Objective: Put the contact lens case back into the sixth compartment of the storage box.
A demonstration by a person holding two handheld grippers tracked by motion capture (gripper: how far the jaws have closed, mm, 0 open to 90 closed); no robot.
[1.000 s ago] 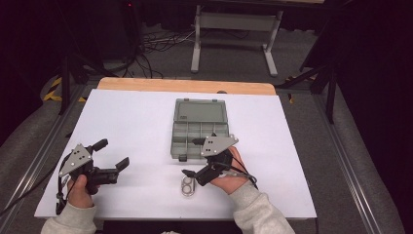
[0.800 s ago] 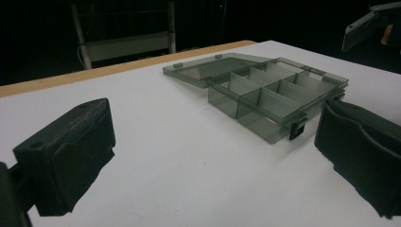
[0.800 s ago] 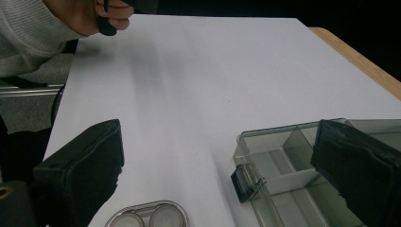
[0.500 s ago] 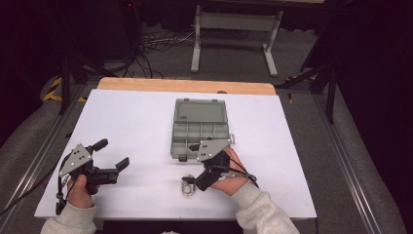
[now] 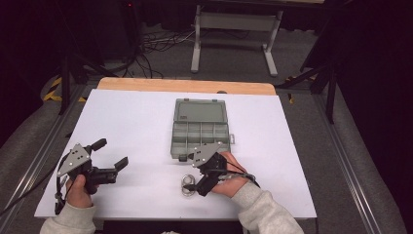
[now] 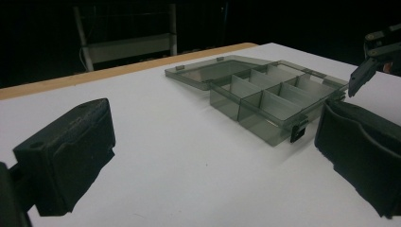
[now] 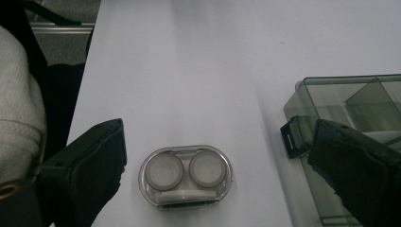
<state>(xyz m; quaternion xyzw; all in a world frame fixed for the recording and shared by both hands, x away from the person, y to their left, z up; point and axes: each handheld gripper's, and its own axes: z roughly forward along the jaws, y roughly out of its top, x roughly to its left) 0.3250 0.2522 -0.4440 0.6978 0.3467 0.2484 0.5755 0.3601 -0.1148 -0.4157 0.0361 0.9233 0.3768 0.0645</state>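
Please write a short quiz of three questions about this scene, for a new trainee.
1. True or false: the lid of the compartment box lies open.
2. Which thing lies between the jaws of the right gripper? A) a contact lens case B) a key C) a coin
3. What does the left gripper hold?

Key
1. True; the lid lies flat behind the compartments.
2. A; the contact lens case rests on the table, and the jaws, which have just been closing, do not yet press it.
3. Nothing; its jaws stand open.
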